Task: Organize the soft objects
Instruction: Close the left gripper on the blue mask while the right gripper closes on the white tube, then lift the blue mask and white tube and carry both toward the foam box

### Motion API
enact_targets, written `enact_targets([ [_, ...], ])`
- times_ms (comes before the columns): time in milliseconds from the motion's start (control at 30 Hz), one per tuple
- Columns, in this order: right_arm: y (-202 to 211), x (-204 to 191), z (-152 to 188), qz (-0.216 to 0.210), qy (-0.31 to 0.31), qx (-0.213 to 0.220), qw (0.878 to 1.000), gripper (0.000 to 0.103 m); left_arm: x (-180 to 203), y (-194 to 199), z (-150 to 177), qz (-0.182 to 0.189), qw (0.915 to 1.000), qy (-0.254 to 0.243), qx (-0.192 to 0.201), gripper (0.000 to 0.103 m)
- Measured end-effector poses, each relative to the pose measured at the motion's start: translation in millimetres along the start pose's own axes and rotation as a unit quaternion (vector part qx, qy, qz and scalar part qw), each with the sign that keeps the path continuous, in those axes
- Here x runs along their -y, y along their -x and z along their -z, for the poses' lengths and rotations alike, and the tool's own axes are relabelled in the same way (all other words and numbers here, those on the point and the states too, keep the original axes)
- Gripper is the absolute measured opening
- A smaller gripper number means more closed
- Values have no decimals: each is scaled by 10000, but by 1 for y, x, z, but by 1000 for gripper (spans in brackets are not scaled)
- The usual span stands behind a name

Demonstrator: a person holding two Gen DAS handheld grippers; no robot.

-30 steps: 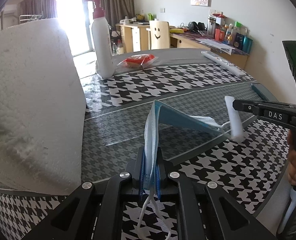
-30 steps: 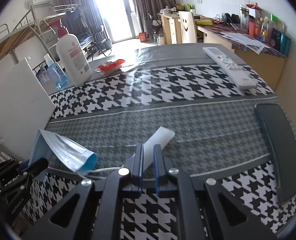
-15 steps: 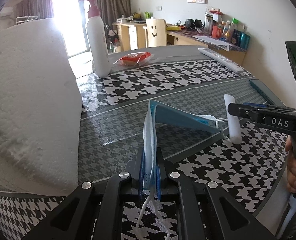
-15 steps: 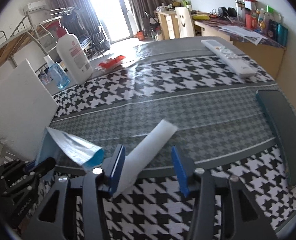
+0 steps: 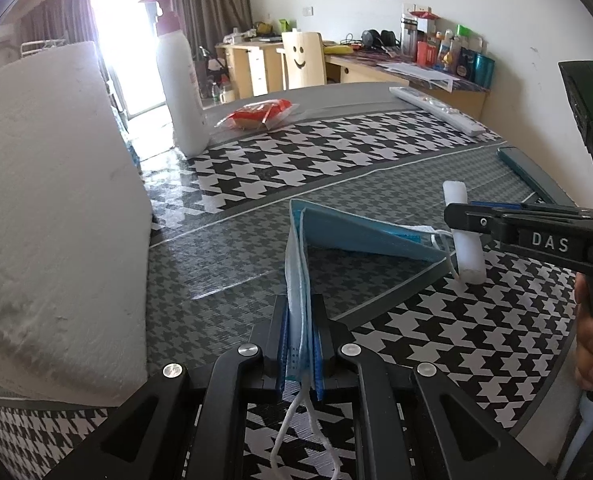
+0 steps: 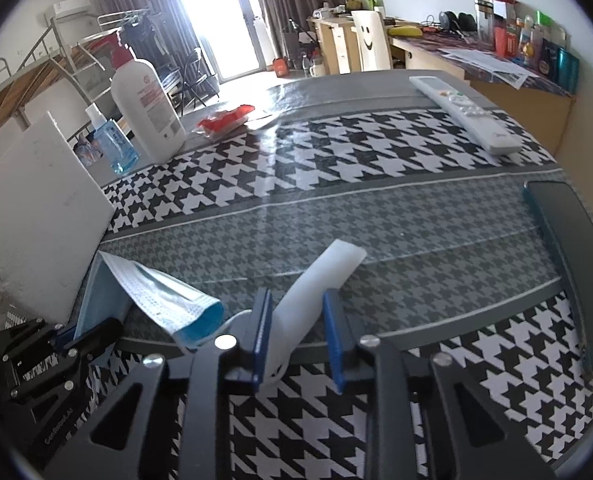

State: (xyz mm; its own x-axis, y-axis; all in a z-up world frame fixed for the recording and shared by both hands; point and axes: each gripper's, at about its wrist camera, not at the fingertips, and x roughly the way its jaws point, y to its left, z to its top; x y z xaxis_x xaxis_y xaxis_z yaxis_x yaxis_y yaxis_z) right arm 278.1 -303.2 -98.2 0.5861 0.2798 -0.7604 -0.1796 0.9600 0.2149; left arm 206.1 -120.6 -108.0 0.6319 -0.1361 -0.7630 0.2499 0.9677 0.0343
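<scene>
Pinching the folded mask (image 5: 296, 280), the left tool (image 5: 300, 344) sits beside the right tool (image 6: 298, 336), closing loosely around a white roll (image 6: 316, 284).

Both fisheye views sit low just behind their own fingers (image 5: 320, 336), angled down across the houndstooth table (image 5: 416, 148) toward the far desk and window. The left view looks from the table's left side, the right (image 6: 334, 340) from farther right. Both show the blue mask (image 5: 360, 232) close up, lower centre and lower left (image 6: 156, 300) respectively.
</scene>
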Motion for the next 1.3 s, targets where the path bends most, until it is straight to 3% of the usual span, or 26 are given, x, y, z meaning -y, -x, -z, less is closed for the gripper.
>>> enact_targets([
  [133, 1, 0, -1, 39, 107, 96, 9999, 11, -1, -2, 1, 67, 10000, 10, -20, 11],
  [200, 4, 3, -2, -87, 62, 145, 9998, 10, -3, -2, 0, 177, 9998, 71, -2, 8],
  [467, 37, 5, -7, -233, 58, 550, 9982, 10, -1, 17, 0, 291, 9990, 47, 331, 6],
  [1300, 98, -12, 6, -475, 307, 1228, 9908, 10, -6, 70, 1, 89, 9959, 191, 876, 6],
])
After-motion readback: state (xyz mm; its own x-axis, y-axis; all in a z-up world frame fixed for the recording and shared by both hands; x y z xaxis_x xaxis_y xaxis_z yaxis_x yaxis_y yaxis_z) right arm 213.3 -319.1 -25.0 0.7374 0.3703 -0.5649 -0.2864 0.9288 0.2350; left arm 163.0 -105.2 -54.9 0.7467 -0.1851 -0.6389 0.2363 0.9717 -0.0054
